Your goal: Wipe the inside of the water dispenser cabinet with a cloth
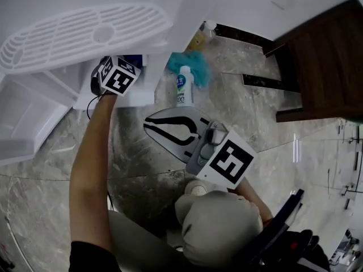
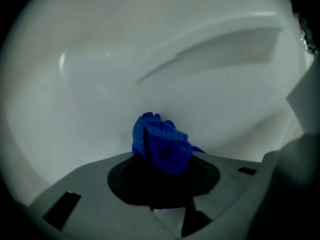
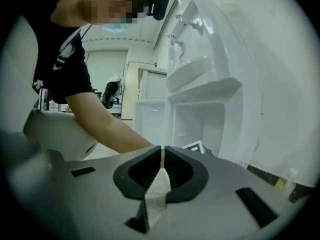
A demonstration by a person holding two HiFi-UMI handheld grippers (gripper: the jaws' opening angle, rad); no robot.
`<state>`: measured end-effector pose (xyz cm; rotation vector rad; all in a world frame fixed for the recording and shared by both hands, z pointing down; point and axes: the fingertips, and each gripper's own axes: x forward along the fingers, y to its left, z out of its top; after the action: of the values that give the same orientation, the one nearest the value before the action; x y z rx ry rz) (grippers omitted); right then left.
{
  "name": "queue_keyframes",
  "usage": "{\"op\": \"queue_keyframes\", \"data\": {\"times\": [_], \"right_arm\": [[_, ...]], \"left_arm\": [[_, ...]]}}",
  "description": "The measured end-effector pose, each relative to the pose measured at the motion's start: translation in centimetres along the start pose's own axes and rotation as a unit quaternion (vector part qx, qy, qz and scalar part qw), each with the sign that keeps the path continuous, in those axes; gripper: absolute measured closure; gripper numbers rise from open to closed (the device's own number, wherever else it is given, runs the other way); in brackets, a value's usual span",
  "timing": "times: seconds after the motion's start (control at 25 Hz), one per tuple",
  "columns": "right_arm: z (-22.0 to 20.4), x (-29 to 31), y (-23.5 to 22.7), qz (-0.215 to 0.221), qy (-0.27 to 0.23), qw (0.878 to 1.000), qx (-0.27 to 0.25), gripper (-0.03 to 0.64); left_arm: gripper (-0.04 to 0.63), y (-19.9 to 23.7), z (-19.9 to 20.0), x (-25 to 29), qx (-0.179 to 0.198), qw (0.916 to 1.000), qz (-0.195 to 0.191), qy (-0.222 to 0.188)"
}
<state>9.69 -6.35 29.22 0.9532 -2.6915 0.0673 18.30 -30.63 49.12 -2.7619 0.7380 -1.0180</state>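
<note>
My left gripper [image 2: 161, 151] is shut on a bunched blue cloth [image 2: 160, 143], which sticks out past the jaw tips against the white inner wall [image 2: 90, 89] of the water dispenser cabinet. In the head view only its marker cube [image 1: 119, 78] and my forearm show, reaching into the white dispenser [image 1: 85, 35]; the jaws are hidden inside. My right gripper [image 3: 162, 151] is shut with nothing between its jaws. It is held back from the dispenser [image 3: 210, 84], over the floor [image 1: 156, 126]. The cabinet opening [image 3: 200, 124] shows below the taps.
A white spray bottle [image 1: 183, 88] stands on the marble floor beside a teal cloth [image 1: 193, 66], just right of the dispenser. The open white cabinet door [image 1: 28, 118] is at the left. A dark wooden cabinet [image 1: 326, 61] stands at the right. My bent knee [image 1: 218, 225] is below.
</note>
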Motion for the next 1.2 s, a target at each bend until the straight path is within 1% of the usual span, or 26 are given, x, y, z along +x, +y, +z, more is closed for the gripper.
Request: {"op": "queue_keyframes", "data": {"times": [0.04, 0.12, 0.2, 0.28, 0.36, 0.44, 0.52, 0.6, 0.72, 0.8, 0.84, 0.88, 0.96, 1.04, 1.12, 1.2], "right_arm": [[-0.2, 0.1, 0.6, 0.009, 0.006, 1.000, -0.002, 0.600], [-0.7, 0.3, 1.5, 0.025, 0.016, 1.000, -0.005, 0.600], [-0.8, 0.4, 2.0, 0.033, 0.011, 0.999, 0.002, 0.600], [-0.9, 0.4, 2.2, 0.034, 0.004, 0.999, 0.013, 0.600], [-1.2, 0.4, 2.0, 0.031, -0.001, 0.999, 0.024, 0.600], [-1.5, 0.4, 1.7, 0.029, -0.006, 0.999, 0.040, 0.600], [-2.1, 0.6, 1.7, 0.031, -0.002, 0.998, 0.046, 0.600], [-2.4, 0.7, 1.8, 0.034, 0.004, 0.999, 0.043, 0.600], [-2.8, 0.5, 1.6, 0.032, 0.012, 0.998, 0.047, 0.600], [-3.1, 0.3, 1.5, 0.029, 0.012, 0.998, 0.059, 0.600], [-3.1, 0.2, 1.5, 0.028, 0.010, 0.998, 0.064, 0.600], [-3.1, 0.2, 1.5, 0.028, 0.007, 0.997, 0.067, 0.600], [-3.0, 0.2, 1.5, 0.028, -0.002, 0.997, 0.075, 0.600], [-2.7, 0.3, 1.7, 0.033, -0.015, 0.995, 0.095, 0.600], [-2.6, 0.3, 1.5, 0.035, -0.031, 0.992, 0.119, 0.600], [-3.1, 0.1, 0.7, 0.024, -0.046, 0.989, 0.142, 0.600]], "left_arm": [[0.449, 0.2, 0.2, 0.2, 0.023, 0.9997, 0.001, 0.008], [0.449, 0.5, 0.4, 0.3, 0.049, 0.9987, 0.000, 0.014], [0.449, 0.6, 0.4, 0.1, 0.070, 0.9974, 0.019, 0.006], [0.449, 0.0, 0.4, -0.5, 0.098, 0.9946, 0.033, -0.004], [0.449, -1.0, 0.2, -1.4, 0.110, 0.9936, 0.020, -0.015], [0.449, -2.3, -0.1, -2.3, 0.114, 0.9930, -0.004, -0.029], [0.449, -2.9, -0.4, -2.5, 0.118, 0.9921, -0.019, -0.037], [0.449, -2.4, -0.4, -1.9, 0.126, 0.9916, -0.016, -0.024], [0.449, -0.7, 0.3, -0.2, 0.160, 0.9869, 0.002, 0.015], [0.449, 0.2, 0.9, 0.1, 0.175, 0.9840, -0.008, 0.033], [0.449, 0.3, 1.0, 0.0, 0.176, 0.9837, -0.016, 0.035], [0.449, 0.2, 1.0, 0.0, 0.170, 0.9847, -0.021, 0.033], [0.449, -0.3, 0.6, -0.1, 0.136, 0.9905, -0.017, 0.015], [0.449, -1.1, 0.6, -1.3, 0.092, 0.9953, -0.003, -0.028], [0.449, -1.6, 1.2, -3.2, 0.058, 0.9948, 0.002, -0.083], [0.449, -1.4, 2.7, -5.5, 0.024, 0.9895, 0.009, -0.142]]}}
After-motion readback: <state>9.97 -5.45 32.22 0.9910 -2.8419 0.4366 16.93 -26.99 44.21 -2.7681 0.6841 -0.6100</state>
